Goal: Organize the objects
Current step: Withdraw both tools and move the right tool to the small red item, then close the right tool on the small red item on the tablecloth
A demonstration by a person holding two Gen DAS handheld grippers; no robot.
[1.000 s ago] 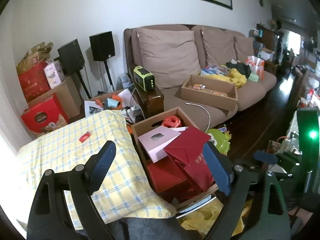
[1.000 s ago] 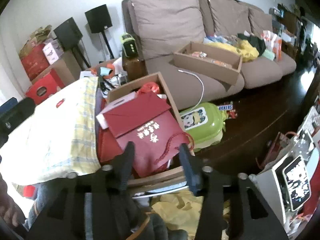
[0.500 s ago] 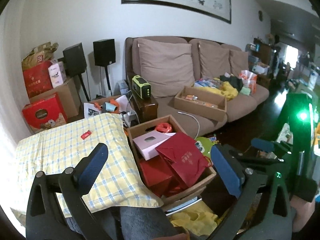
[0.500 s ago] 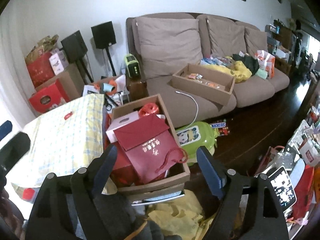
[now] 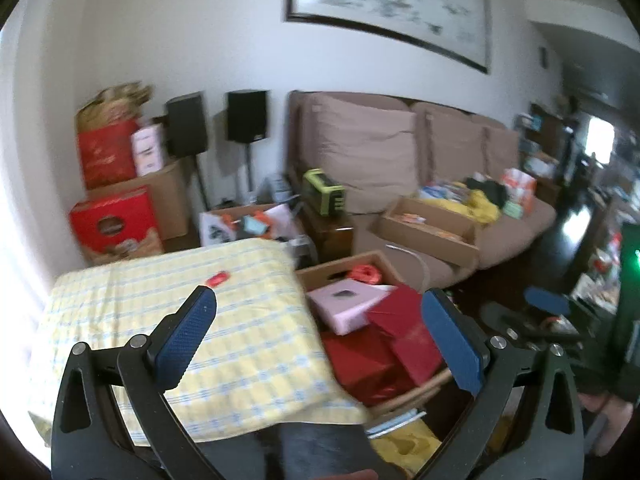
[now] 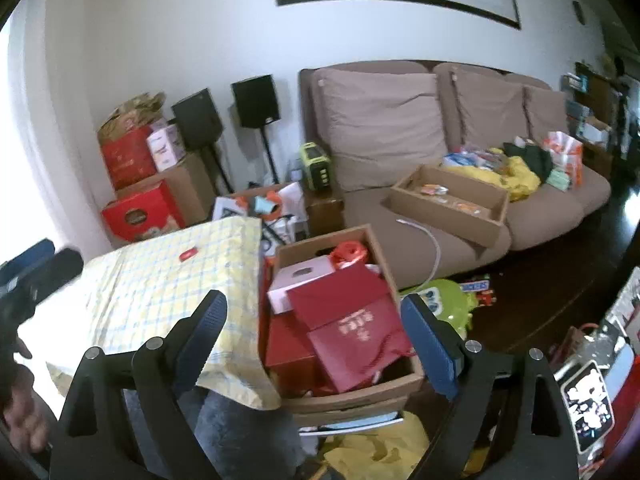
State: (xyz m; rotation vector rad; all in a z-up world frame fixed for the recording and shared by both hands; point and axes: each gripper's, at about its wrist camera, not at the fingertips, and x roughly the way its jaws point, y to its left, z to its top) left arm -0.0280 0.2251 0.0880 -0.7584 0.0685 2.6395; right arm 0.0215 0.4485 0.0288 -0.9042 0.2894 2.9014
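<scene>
Checked cloth (image 6: pixel 160 292) edge touches the crammed cardboard box (image 6: pixel 360 394).

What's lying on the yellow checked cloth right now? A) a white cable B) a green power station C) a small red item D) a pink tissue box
C: a small red item lies alone on the yellow checked cloth; the pink tissue box sits in the cardboard box beside it.
</scene>
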